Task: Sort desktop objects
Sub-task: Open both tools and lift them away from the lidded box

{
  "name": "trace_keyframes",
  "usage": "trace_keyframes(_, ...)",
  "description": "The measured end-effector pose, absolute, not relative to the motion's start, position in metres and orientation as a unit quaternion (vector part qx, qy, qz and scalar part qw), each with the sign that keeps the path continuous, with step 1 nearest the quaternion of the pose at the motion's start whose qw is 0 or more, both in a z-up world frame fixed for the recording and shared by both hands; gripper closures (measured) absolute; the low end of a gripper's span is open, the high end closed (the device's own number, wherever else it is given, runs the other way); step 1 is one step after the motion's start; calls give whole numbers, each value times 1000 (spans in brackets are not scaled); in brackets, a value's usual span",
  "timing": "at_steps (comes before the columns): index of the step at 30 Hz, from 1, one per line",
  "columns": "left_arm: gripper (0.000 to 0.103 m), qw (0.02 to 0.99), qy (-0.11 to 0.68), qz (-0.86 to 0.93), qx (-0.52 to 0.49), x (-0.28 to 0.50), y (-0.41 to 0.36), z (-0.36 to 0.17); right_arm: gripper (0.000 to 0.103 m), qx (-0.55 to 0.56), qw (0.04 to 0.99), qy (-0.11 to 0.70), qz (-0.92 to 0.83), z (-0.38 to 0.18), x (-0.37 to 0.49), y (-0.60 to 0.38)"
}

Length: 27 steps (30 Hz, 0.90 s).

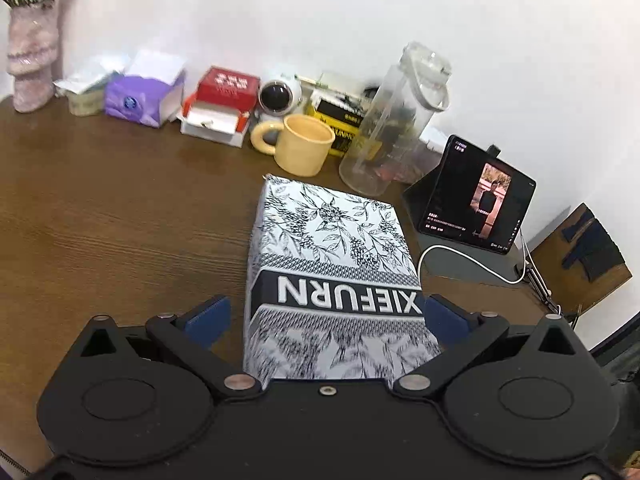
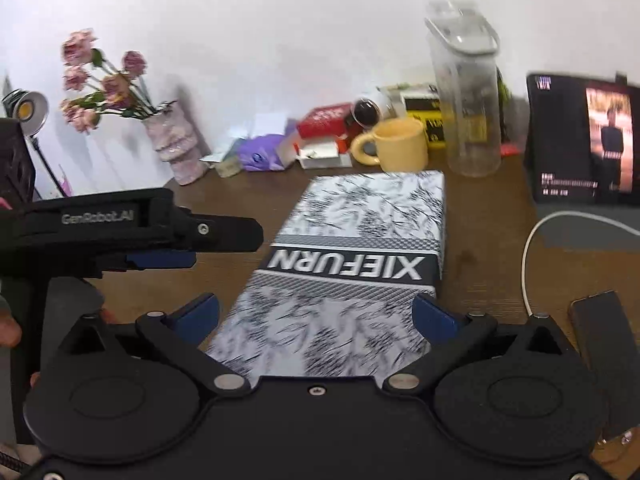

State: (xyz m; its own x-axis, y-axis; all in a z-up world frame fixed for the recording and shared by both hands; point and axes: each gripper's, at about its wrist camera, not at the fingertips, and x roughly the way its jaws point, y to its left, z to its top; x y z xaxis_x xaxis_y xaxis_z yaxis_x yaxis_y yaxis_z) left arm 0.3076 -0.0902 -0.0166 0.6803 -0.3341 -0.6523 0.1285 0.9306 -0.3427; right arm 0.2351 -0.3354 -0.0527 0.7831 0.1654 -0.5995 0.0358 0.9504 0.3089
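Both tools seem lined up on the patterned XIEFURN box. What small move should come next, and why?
Probably close the right tool on the XIEFURN box. Its blue pads stand open on either side of the box's near end, with the box between them on the desk. The left tool is open around the box too, so neither grips it.

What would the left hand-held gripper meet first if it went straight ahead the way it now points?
The XIEFURN box: it already lies between the open fingers of the left hand-held gripper, so it comes first, before the yellow mug.
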Motion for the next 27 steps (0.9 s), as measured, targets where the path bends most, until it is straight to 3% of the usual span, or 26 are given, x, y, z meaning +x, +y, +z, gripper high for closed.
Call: trace_keyframes(27, 0, 939, 322, -38, -114, 68, -45, 28, 0, 130, 952, 275, 21, 2, 42, -244)
